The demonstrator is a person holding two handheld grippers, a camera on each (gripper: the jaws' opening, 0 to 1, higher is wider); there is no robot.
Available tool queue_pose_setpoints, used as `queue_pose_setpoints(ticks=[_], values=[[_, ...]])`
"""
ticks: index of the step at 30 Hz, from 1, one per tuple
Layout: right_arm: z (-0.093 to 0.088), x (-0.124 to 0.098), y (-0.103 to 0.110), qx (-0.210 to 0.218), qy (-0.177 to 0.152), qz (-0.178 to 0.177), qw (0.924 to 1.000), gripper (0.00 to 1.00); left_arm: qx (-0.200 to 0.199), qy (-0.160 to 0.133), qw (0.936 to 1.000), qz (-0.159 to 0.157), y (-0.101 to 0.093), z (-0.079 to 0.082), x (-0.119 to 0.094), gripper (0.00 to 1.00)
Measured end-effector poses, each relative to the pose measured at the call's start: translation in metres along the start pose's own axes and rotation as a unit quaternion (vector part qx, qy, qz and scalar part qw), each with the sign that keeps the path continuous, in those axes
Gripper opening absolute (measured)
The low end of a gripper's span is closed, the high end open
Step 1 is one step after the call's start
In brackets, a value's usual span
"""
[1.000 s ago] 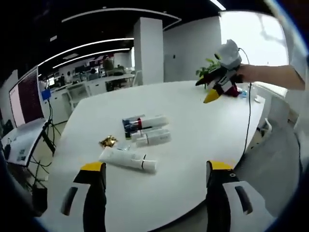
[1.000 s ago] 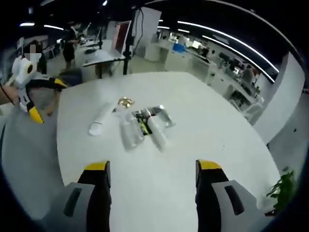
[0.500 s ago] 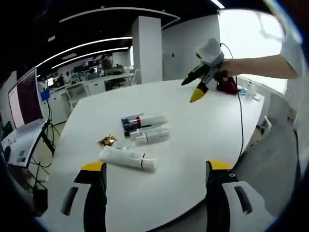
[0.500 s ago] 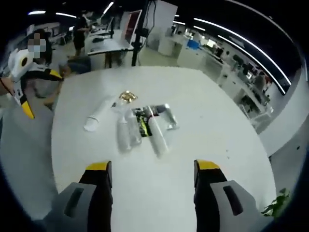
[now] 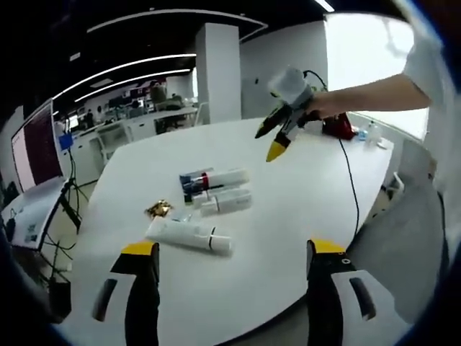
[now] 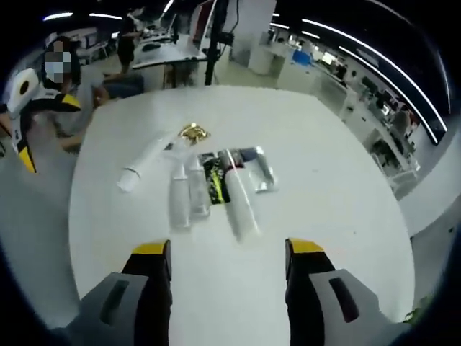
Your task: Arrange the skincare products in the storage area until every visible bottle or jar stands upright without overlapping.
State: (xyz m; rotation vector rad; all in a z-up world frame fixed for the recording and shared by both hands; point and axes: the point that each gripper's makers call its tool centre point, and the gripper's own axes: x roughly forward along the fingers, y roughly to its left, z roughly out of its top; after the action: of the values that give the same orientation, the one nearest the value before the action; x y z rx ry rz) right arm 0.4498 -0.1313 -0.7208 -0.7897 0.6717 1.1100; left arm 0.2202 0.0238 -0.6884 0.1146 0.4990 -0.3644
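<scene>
Nothing stood upright yet — skincare tubes [image 6: 209, 189] are left lying clustered mid-bench [image 6: 317, 187]; left gripper [image 5: 227, 288] and right gripper [image 6: 225, 285] fingers held open, empty

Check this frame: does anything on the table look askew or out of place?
Yes. Every skincare tube and bottle lies flat on the white table, bunched side by side, none upright. A crumpled gold wrapper sits beside them, looking like stray litter.

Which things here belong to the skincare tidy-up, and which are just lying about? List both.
Job:
white tube, lying flat
cluster of bottles, lying flat
white table

Lying about:
gold wrapper
red object
potted plant
</scene>
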Motion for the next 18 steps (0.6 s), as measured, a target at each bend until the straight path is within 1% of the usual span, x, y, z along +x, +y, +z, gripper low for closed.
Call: queue_pose_setpoints(ticks=[4,7,8,9,10,11,14,16,17,18], values=[[0.003,0.011,0.0,-0.014,0.01,0.009,0.9998,0.63,-0.01,-0.003,0.9999,0.005,0.005,0.0,-0.001,0.76],[0.004,0.024,-0.005,-0.029,0.016,0.017,0.9993,0.62,-0.015,-0.003,0.9999,0.006,0.006,-0.001,-0.001,0.76],[0.007,0.027,-0.007,-0.039,0.013,0.016,0.999,0.6,-0.015,-0.003,0.9999,0.006,0.005,0.0,-0.001,0.76],[0.014,0.03,-0.008,-0.068,-0.001,0.017,0.9976,0.57,-0.015,-0.002,0.9999,0.006,0.005,0.0,-0.001,0.76],[0.015,0.033,-0.008,-0.076,-0.003,0.02,0.9969,0.56,-0.014,0.0,0.9999,0.006,0.003,0.0,0.0,0.76],[0.015,0.037,-0.009,-0.073,-0.001,0.023,0.9971,0.55,-0.013,0.001,0.9999,0.006,0.003,0.0,0.0,0.76],[0.015,0.048,-0.015,-0.062,0.003,0.034,0.9975,0.57,-0.011,0.005,0.9999,0.003,0.0,0.0,0.001,0.76],[0.013,0.054,-0.019,-0.07,0.015,0.032,0.9969,0.54,-0.011,0.008,0.9999,0.001,-0.001,-0.001,0.001,0.76],[0.014,0.058,-0.022,-0.067,0.013,0.032,0.9971,0.53,-0.011,0.009,0.9999,0.002,-0.001,-0.001,0.001,0.76],[0.021,0.066,-0.022,-0.031,-0.01,0.042,0.9986,0.51,-0.011,0.01,0.9999,0.002,-0.001,-0.001,0.001,0.76]])
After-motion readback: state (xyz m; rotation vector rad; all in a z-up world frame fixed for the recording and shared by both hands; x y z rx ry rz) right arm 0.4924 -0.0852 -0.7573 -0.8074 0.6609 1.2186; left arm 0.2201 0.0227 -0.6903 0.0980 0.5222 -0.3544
